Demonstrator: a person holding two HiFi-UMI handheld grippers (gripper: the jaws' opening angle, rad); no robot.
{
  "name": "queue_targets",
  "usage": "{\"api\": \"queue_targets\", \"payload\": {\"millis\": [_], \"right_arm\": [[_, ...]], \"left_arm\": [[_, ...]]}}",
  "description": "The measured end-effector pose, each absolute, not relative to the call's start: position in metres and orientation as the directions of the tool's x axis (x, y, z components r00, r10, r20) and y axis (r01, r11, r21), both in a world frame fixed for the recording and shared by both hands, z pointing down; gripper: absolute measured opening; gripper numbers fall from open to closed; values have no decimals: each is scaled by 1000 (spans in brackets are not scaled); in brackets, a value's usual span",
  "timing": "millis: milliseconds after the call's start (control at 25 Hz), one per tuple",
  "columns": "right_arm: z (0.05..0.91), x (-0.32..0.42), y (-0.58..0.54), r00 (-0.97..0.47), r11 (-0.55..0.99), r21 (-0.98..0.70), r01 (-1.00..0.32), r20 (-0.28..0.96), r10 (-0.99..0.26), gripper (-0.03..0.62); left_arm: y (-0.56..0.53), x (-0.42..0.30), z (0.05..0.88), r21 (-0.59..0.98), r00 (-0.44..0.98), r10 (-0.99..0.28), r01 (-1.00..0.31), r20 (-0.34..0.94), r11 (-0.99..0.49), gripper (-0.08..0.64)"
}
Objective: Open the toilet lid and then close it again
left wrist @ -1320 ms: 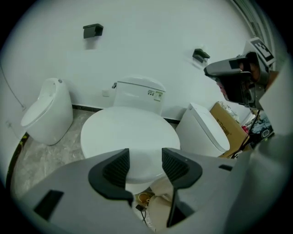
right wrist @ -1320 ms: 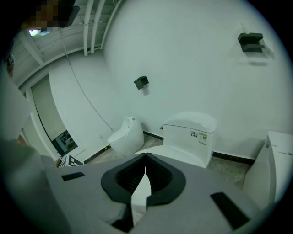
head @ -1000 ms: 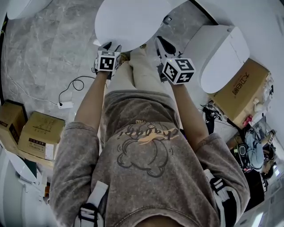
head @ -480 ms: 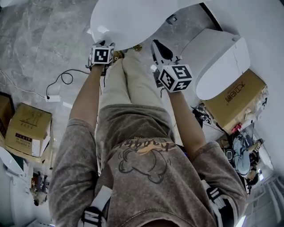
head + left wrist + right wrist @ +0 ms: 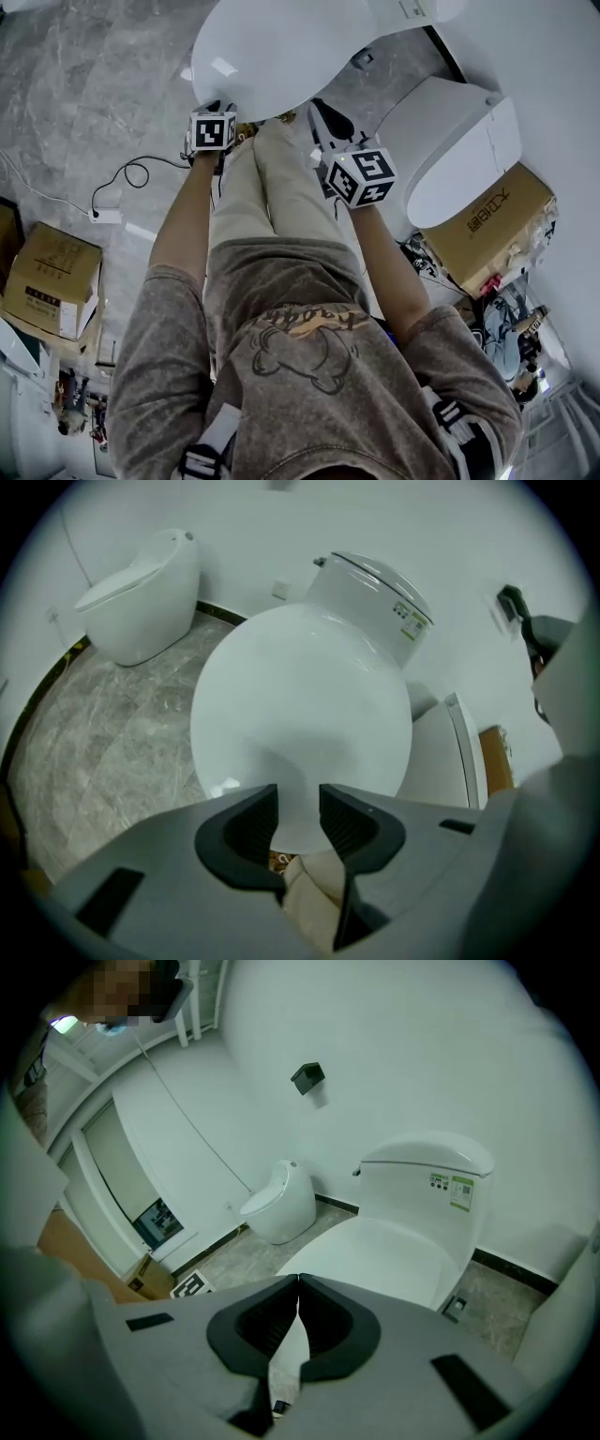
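The white toilet lid (image 5: 281, 47) lies closed on the bowl, in front of the person's legs. My left gripper (image 5: 217, 106) points steeply down at the lid's front rim. In the left gripper view the lid (image 5: 300, 714) fills the middle. Its front edge shows in the gap of the left gripper (image 5: 298, 810), whose jaws are closing. The pads do not visibly press on it. My right gripper (image 5: 323, 111) hovers to the right of the lid's front. In its own view the right gripper (image 5: 298, 1283) is shut on nothing, aimed at the lid (image 5: 384, 1251).
A second toilet (image 5: 450, 150) stands at the right beside a cardboard box (image 5: 492, 225). More boxes (image 5: 47, 281) and a power strip with its cable (image 5: 105, 216) lie on the marble floor at the left. Another toilet (image 5: 141, 592) stands by the far wall.
Both grippers have sunk toward the toilet's front. The left one has rolled a little and its fingertips now sit at the lid's front rim.
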State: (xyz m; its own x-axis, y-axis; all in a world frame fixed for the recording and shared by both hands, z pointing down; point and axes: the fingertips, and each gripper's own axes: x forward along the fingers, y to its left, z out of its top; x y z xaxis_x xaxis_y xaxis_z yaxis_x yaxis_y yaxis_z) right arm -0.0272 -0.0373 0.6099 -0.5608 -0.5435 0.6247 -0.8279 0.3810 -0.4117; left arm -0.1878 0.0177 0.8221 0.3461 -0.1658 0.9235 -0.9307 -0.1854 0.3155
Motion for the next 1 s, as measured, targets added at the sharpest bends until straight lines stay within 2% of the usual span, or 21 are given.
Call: {"api": "queue_targets", "payload": {"millis": [120,200,480,760,1000], "right_arm": [[586,-28,-42,-570,402,-405,-822,609,-552,28],[566,-29,-45,-580,423,-397,-814,592,-560,28],[481,-17,-51,-602,454,-396,-798,496,-626,28],[396,2,-37,-623,516,-351,-781,401,-671,28],[359,23,-34,-616,527,-322,-786,342,-710,28]], "left_arm": [[1,-194,791,330,339,-224,-941,914,-79,140],[-13,-197,764,329,337,-255,-941,906,-73,140],[-70,-200,645,290,329,-428,-944,842,-155,141],[-78,-167,501,337,447,-554,-894,702,-295,144],[-72,-148,400,359,505,-660,-862,557,-357,143]]}}
